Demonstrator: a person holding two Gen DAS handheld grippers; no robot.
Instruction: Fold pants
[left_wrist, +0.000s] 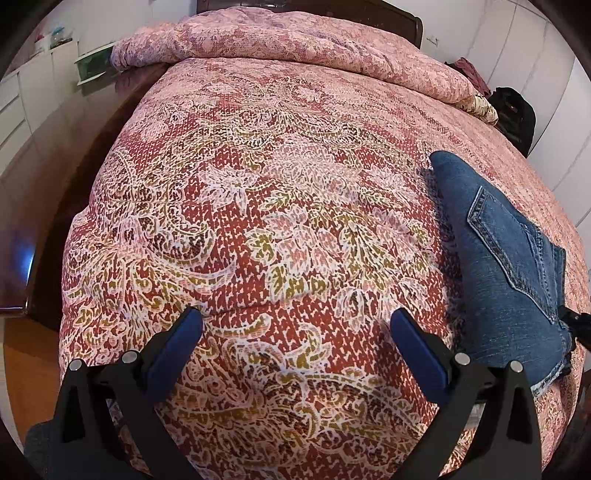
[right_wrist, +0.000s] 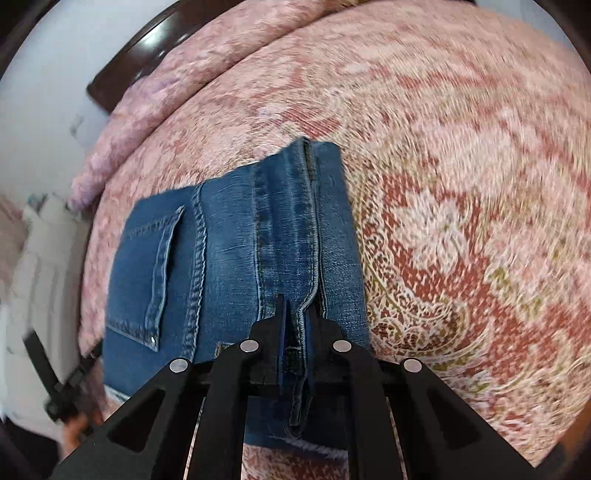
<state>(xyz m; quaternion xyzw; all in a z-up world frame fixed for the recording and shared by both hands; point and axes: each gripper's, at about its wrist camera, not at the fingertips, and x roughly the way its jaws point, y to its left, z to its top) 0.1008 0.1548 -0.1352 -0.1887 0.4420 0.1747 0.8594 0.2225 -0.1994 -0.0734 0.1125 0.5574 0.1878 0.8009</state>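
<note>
The right gripper (right_wrist: 295, 314) pinches the folded jeans (right_wrist: 236, 254) at a seam (probably to carry the bundle); the left gripper (left_wrist: 295, 328) gapes wide, empty, above the bedspread (left_wrist: 258, 184).

One pair of folded blue denim pants (left_wrist: 506, 266) lies on the bed, and one stitched back pocket (right_wrist: 151, 273) shows on it. One bed is in view, covered by one red, pink and olive paisley quilted bedspread (left_wrist: 258, 221), with one rolled pink floral duvet (left_wrist: 295, 44) across its far end and one dark wooden headboard (left_wrist: 413, 22) behind that. Two black tools with blue finger pads are counted: the left tool (left_wrist: 295, 325), with two fingers showing, and the right tool (right_wrist: 295, 317), also with two. One black bag (left_wrist: 515, 110) sits beyond the far right corner. One green-edged shelf (left_wrist: 92, 68) hangs on the left wall.
</note>
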